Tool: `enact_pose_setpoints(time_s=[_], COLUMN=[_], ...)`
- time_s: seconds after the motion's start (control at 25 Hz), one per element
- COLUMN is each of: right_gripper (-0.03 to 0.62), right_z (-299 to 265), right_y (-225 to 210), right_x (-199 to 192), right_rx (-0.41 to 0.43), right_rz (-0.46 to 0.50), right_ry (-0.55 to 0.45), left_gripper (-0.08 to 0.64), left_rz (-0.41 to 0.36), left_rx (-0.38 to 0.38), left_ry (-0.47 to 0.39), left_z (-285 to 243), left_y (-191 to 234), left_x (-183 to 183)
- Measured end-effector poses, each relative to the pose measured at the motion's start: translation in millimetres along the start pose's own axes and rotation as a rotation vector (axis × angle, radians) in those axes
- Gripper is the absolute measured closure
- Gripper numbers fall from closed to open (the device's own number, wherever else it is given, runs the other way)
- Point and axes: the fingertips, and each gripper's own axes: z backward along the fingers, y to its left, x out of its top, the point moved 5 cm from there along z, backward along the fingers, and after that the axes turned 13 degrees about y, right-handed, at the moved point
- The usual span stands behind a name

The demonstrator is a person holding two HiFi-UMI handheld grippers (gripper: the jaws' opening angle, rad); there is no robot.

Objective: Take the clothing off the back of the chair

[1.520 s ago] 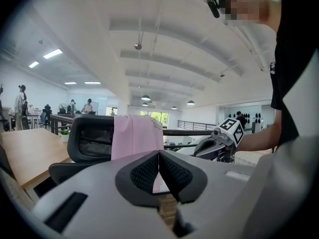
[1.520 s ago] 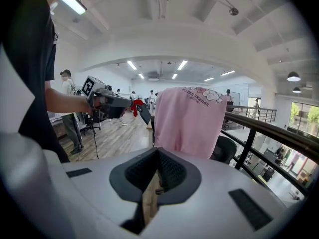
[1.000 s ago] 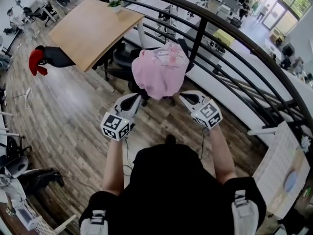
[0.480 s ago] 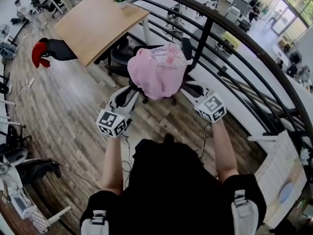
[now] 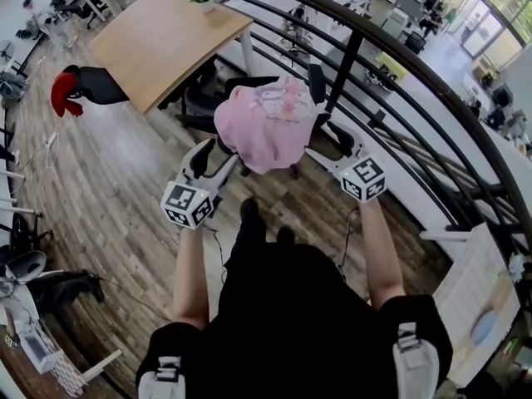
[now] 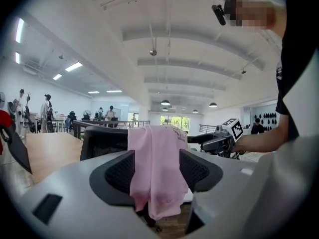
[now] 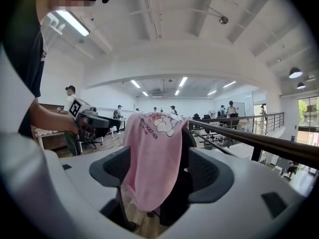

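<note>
Pink garment (image 5: pixel 268 123) drapes one chair (image 6: pixel 102 142); left gripper (image 5: pixel 218 155) and right gripper (image 5: pixel 322 140) flank it near level, jaws just opened wide, cloth showing between them, ungripped.

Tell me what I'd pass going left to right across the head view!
Red object → left tool → pink clothing → right tool. Both tools' jaws have just been opening, gripping nothing.

Soft cloth top (image 5: pixel 268 125), blk mesh chair back (image 6: pixel 102 141), matt wood floor (image 5: pixel 108 198), glossy metal rail (image 5: pixel 345 69).
</note>
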Motion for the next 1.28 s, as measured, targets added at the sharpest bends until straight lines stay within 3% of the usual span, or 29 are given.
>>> enact_pose_setpoints(time_s=[0.52, 0.64, 0.88, 1.28], right_gripper=[0.259, 0.376, 0.376, 0.397], right_z=[-27.0, -26.7, -38.6, -47.6], right_y=[-7.7, 3.8, 25.9, 48.6], right_x=[23.5, 31.5, 46.1, 67.2], right_rx=[-0.007, 0.017, 0.09, 0.125], right_rz=[0.001, 0.027, 0.062, 0.092], right_ry=[0.026, 0.016, -0.008, -0.013], left_gripper=[0.288, 0.288, 0.288, 0.295], left_rz=[-0.007, -0.021, -0.056, -0.084], left_rx=[-0.061, -0.086, -0.138, -0.193], left_ry=[0.021, 0.022, 0.028, 0.033], left_z=[-26.5, -31.5, -43.5, -50.3], left_y=[28.3, 25.1, 15.8, -1.0], left_x=[11.0, 15.3, 20.8, 27.0])
